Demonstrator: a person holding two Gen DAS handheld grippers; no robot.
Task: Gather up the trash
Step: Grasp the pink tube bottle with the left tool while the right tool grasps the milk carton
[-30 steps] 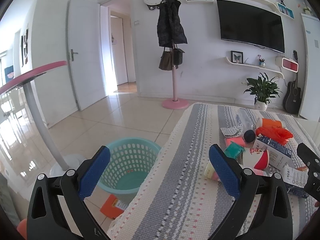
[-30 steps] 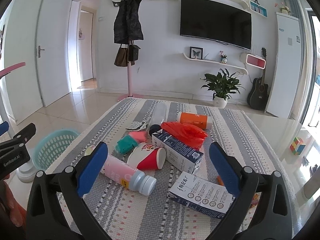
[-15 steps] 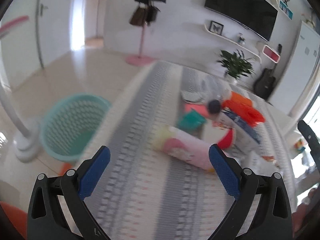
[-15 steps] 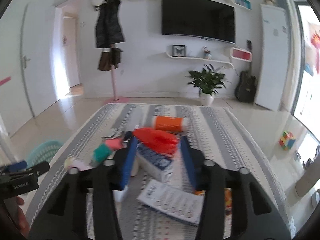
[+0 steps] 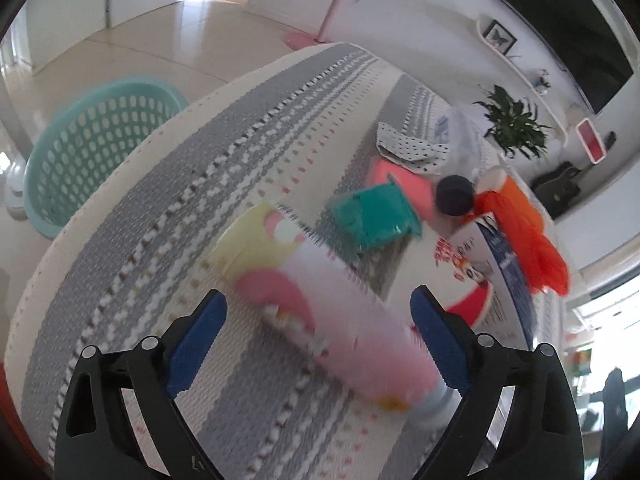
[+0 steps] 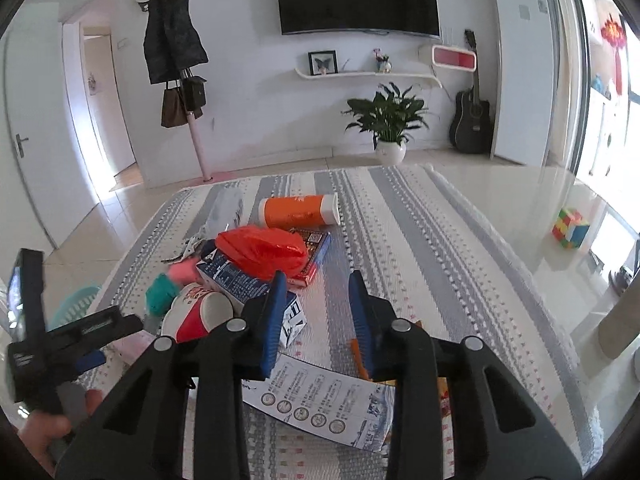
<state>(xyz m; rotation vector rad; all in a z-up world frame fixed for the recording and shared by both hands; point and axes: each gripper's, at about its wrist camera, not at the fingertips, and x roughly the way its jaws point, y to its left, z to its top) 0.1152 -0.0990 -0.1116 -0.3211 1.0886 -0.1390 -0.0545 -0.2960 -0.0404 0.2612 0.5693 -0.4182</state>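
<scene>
- Left wrist view: our left gripper (image 5: 318, 344) points down at the striped tablecloth (image 5: 168, 200). Its jaws are spread wide and just starting to close.
- Between its blue pads lies a pink and yellow bottle (image 5: 316, 300), on its side and blurred. We cannot see either pad pressing on it.
- Beyond the bottle lie a teal packet (image 5: 374, 216), a pink packet (image 5: 404, 180), a polka-dot wrapper (image 5: 408, 146) and a dark round cap (image 5: 454, 198).
- To the right sit a red and white paper cup (image 5: 466, 280), a blue and white carton (image 5: 500, 256) and a crumpled orange bag (image 5: 528, 240) draped on it.
- A teal basket (image 5: 88, 148) stands on the floor, off the table's left edge.
- Right wrist view: our right gripper (image 6: 318, 320) hangs over the tablecloth (image 6: 420, 240), jaws narrowed and closing. Nothing sits between the pads; only cloth shows in the gap.
- Just left of it lie the carton (image 6: 240, 284) and the paper cup (image 6: 196, 314), with the orange bag (image 6: 264, 250) on top.
- Behind the bag lie a red box (image 6: 316, 246) and an orange tube (image 6: 298, 210).
- A printed white box (image 6: 320, 408) lies below the jaws, near us.
- At the left edge a hand (image 6: 44, 428) holds the left gripper (image 6: 86, 360), and the basket's rim (image 6: 74, 304) shows behind it.
</scene>
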